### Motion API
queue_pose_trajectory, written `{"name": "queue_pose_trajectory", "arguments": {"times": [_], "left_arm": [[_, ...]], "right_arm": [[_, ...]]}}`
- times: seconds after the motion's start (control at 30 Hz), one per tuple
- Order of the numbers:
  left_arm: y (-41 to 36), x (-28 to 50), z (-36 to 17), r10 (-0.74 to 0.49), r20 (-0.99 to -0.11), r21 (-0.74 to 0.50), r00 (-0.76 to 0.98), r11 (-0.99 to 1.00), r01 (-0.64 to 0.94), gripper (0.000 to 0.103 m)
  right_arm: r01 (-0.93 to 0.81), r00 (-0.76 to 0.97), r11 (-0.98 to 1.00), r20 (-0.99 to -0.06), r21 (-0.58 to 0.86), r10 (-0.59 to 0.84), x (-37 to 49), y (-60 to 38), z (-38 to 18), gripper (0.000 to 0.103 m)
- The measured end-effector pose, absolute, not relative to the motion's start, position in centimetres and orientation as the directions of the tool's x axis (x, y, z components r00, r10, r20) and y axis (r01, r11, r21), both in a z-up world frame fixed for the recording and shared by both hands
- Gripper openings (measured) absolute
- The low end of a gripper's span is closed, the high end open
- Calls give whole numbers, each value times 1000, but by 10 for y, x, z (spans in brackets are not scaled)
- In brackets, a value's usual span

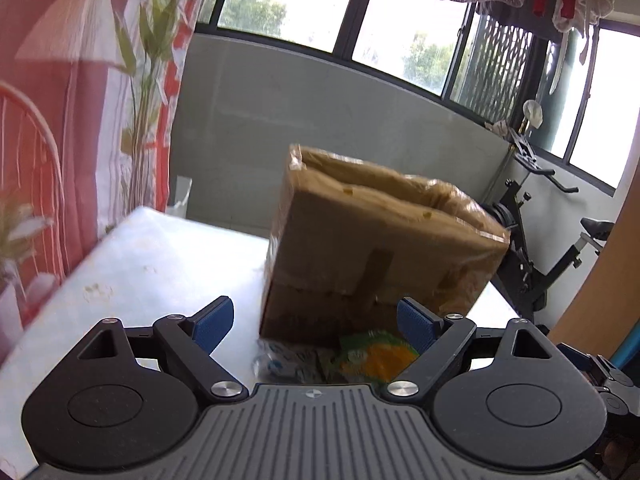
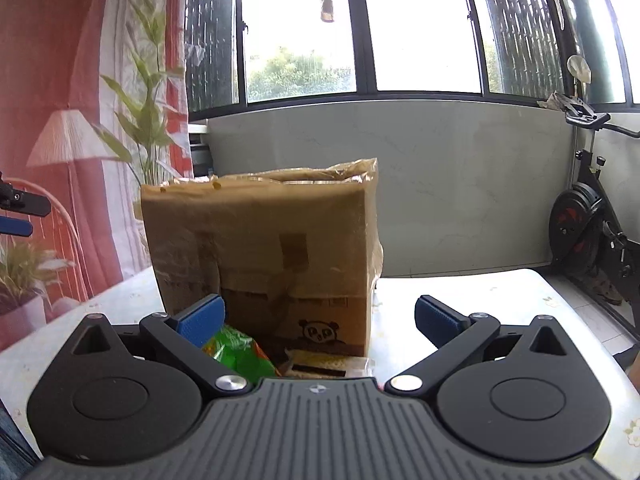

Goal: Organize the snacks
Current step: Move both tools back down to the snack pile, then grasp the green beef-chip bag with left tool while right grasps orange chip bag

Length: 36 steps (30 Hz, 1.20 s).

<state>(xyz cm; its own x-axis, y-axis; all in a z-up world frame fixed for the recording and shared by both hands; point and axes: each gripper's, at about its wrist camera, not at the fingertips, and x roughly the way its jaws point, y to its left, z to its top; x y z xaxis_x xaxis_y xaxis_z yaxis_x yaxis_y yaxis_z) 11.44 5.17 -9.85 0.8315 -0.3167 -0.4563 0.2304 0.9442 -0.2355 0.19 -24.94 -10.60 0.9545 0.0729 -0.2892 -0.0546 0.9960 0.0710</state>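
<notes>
A tall brown cardboard box point(image 1: 372, 248), open at the top and taped on its side, stands on a white table point(image 1: 140, 272). At its foot lie snack packs: a green and orange bag point(image 1: 376, 356) and a clear pale wrapper point(image 1: 284, 364). My left gripper point(image 1: 316, 320) is open just in front of them, nothing between its blue pads. In the right wrist view the same box point(image 2: 264, 248) shows a panda print; a green bag point(image 2: 236, 352) and a beige packet point(image 2: 320, 364) lie before it. My right gripper point(image 2: 320, 316) is open, holding nothing.
A red printed curtain point(image 1: 60, 120) hangs on the left beside the table. An exercise bike point(image 2: 592, 216) stands on the floor at the right, beyond the table edge. A grey wall point(image 2: 440, 184) under windows lies behind. The left gripper's tip point(image 2: 16, 216) shows at the left edge.
</notes>
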Motion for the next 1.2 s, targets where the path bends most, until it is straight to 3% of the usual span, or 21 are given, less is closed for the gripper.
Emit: {"name": "queue_pose_trajectory", "arguments": {"times": [0.17,0.43,0.87,0.97,1.03,1.2], "left_arm": [[32,111,-129,-321,-504,-209,802,946,248,90],[44,112,-138,-276,-516,-229,811,957,180,90],[42,112,-148,-254,-550,-222,796,963,154,90],[40,114,-151,-255,-558,-225,790,962,153,90],[39,116,-152,-258,-561,-231,787,961,150,90],[30,126,-154,-280,-565,-246,776,955,165,90]], "right_arm": [[-56,932,993,-350,106,90,2,-244,-129,103],[-42,921,992,-390,-119,-8,10,-245,-145,103],[-128,876,949,-481,-287,-27,42,-237,-185,101],[-105,868,953,-494,-285,-52,51,-240,-192,99],[-94,863,962,-503,-258,-50,55,-244,-196,88],[-85,878,974,-478,-209,-26,51,-246,-199,81]]}}
